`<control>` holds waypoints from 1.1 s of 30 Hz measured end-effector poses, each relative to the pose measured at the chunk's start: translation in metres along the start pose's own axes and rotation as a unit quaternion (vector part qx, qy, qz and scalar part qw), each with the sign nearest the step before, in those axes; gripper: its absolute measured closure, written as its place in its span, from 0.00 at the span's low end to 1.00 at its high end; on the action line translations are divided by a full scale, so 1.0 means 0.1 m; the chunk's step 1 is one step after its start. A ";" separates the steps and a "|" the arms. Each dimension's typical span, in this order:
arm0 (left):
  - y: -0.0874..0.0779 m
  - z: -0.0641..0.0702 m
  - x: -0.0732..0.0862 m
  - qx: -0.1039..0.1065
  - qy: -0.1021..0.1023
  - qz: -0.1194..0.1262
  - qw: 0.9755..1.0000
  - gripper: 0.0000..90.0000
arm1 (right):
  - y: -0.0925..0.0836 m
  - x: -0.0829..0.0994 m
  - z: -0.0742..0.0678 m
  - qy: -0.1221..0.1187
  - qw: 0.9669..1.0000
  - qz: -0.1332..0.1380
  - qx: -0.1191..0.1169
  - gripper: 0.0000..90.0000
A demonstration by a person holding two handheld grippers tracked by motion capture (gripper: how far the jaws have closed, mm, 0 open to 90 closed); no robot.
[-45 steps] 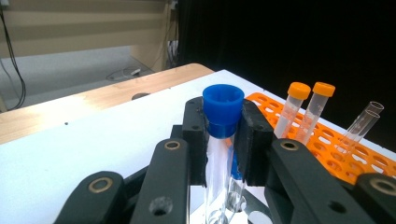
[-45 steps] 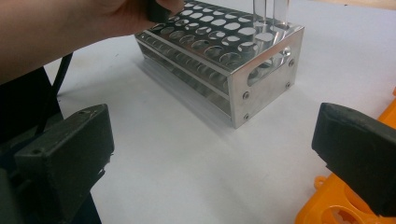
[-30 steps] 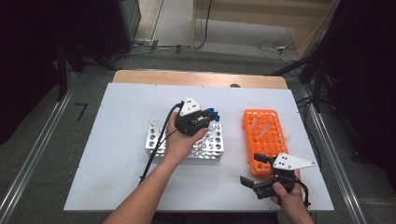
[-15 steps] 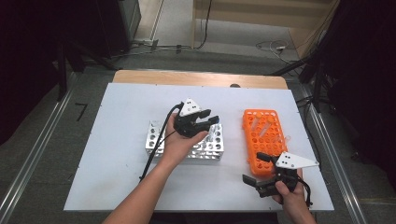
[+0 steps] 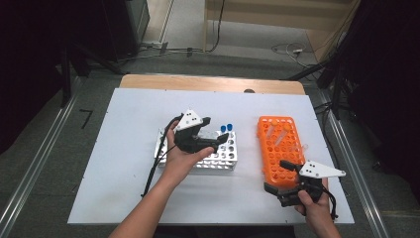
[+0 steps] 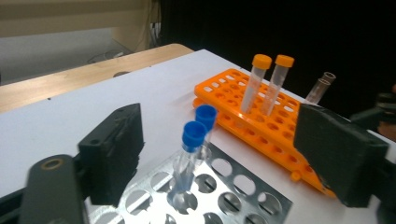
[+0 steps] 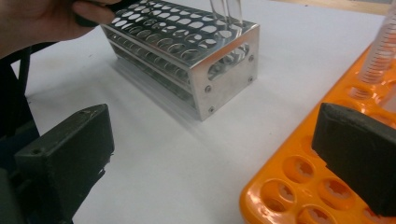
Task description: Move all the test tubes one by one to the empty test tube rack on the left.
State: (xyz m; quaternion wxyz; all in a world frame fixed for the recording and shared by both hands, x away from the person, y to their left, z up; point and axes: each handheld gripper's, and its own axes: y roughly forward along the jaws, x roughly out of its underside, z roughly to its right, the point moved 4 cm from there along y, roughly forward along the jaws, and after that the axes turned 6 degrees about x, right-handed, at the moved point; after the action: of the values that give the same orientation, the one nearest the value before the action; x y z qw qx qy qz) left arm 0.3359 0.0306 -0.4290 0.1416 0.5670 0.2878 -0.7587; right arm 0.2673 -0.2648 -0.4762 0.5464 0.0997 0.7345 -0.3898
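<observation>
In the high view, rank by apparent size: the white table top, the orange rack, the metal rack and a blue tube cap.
1. White table top, by far the largest.
2 and 3. Orange rack and metal rack: too close to rank, since a hand covers part of the metal one.
4. Blue tube cap, the smallest.

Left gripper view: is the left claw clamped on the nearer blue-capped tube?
No, the left claw stands open, its jaws having just been opening, and the nearer blue-capped tube stands free in the metal rack.
</observation>
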 end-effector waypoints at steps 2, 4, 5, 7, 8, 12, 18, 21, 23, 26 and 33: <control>-0.06 0.05 0.03 0.001 0.004 -0.002 1.000 0.12 | -0.02 0.01 0.04 0.004 1.000 0.001 0.005 0.00; -0.12 0.09 0.06 0.003 0.009 -0.003 1.000 0.07 | -0.03 0.01 0.08 0.008 1.000 0.004 0.010 0.00; -0.15 0.12 0.07 0.007 0.008 -0.002 1.000 0.05 | -0.04 0.02 0.10 0.008 1.000 0.004 0.012 0.00; -0.21 0.16 0.10 0.014 0.009 -0.002 1.000 0.02 | -0.06 0.03 0.14 0.013 1.000 0.004 0.017 0.00; -0.25 0.17 0.11 0.016 0.009 0.000 1.000 0.01 | -0.07 0.03 0.17 0.015 1.000 0.004 0.020 0.00; -0.37 0.24 0.16 0.024 0.010 -0.003 1.000 0.00 | -0.10 0.05 0.25 0.024 0.999 0.009 0.031 0.00; -0.54 0.28 0.26 0.019 0.007 0.005 1.000 0.00 | -0.14 0.07 0.35 0.032 0.998 0.010 0.049 0.00; -0.61 0.29 0.31 0.014 0.003 0.009 1.000 0.00 | -0.15 0.07 0.40 0.039 0.998 0.008 0.055 0.00; -0.65 0.29 0.35 0.014 -0.002 0.010 1.000 0.00 | -0.16 0.08 0.42 0.042 0.997 0.008 0.061 0.00; -0.70 0.29 0.39 0.013 -0.003 0.008 1.000 0.00 | -0.17 0.08 0.47 0.045 0.997 0.009 0.067 0.00; -0.79 0.28 0.45 0.009 -0.005 0.013 1.000 0.00 | -0.21 0.11 0.64 0.063 0.994 0.014 0.088 0.02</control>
State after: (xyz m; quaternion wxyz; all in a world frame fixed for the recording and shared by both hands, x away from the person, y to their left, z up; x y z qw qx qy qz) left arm 0.2577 0.0818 -0.4442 0.1476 0.5678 0.2727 -0.7625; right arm 0.2970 -0.3255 -0.4821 0.4934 0.1822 0.7290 -0.4381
